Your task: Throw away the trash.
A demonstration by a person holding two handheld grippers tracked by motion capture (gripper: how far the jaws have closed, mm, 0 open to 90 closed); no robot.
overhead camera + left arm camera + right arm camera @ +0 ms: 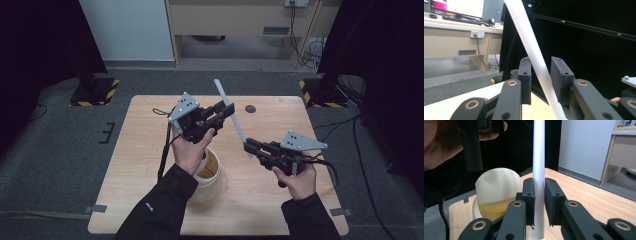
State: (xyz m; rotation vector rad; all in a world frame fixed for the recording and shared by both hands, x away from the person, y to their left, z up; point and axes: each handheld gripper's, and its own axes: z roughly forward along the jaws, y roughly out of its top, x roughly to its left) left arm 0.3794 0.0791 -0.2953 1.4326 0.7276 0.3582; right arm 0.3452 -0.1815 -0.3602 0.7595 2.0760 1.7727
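Above the tabletop [150, 120], my right gripper [248, 145] has its fingers [529, 195] clamped on the lower end of a white stick [231, 116], which slants up and away. My left gripper [226, 108] straddles the stick higher up, with one finger [525, 75] touching it and a gap at the other. Below my left hand [190, 150] stands a cream cup [210, 172].
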